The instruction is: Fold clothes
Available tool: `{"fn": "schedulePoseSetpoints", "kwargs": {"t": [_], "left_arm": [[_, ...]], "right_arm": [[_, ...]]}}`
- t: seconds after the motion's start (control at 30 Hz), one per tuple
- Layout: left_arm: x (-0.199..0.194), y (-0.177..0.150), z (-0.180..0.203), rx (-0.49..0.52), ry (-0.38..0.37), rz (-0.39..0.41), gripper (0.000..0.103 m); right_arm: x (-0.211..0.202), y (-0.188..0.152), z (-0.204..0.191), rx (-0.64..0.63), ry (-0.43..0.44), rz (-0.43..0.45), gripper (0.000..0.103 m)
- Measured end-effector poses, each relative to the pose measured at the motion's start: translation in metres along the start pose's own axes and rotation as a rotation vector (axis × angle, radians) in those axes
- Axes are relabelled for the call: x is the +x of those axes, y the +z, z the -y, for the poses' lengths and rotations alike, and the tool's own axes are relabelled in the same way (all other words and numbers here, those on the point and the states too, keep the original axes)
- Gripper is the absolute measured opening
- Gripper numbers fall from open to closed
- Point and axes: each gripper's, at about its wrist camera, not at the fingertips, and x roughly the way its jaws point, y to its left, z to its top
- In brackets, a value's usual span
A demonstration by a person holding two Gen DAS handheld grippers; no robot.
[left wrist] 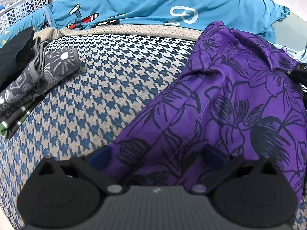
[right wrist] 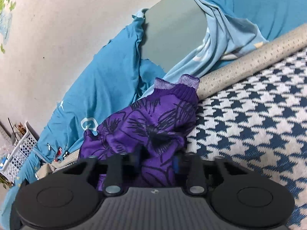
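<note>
Purple floral garment (left wrist: pixel 230 95) lies rumpled on the right side of the houndstooth cover (left wrist: pixel 115 80), its gathered waistband (right wrist: pixel 178 85) up against the beige dotted edging (left wrist: pixel 134 29).

At far left a white perforated basket (left wrist: pixel 21 7) stands, and in front of it a small stack of folded clothes (left wrist: pixel 38 76), grey printed pieces on top, which suggests the folding is partway through and the purple piece is the current item. Behind everything, a blue cartoon-print sheet (left wrist: pixel 153 2) drapes loosely.

The left tool (left wrist: pixel 155 157) stands with its blue-padded fingers spread wide, cloth lying between them but not pinched. Further right, the right tool (right wrist: pixel 155 161) is clamped on a bunched fold of the garment near its waistband end.

The step in hand looks like taking hold of both ends. Next, I judge, the left tool must close on its edge so the piece can be lifted and spread flat. The fabric looks thin, soft and slippery, creasing easily; the cover beneath is coarser, woven.
</note>
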Motion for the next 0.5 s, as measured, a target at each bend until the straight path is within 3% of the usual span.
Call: {"fn": "schedulePoseSetpoints", "kwargs": {"t": [0.2,0.5], "left_arm": [[-0.001,0.0,0.002,0.015,0.006,0.001,0.103],[-0.004,0.0,0.005,0.058,-0.003,-0.002,0.103]], "right_arm": [[-0.004,0.003,-0.012,-0.001,-0.048,0.022,0.013],[-0.035,0.009,-0.029,-0.005,-0.117,0.095,0.01]]}}
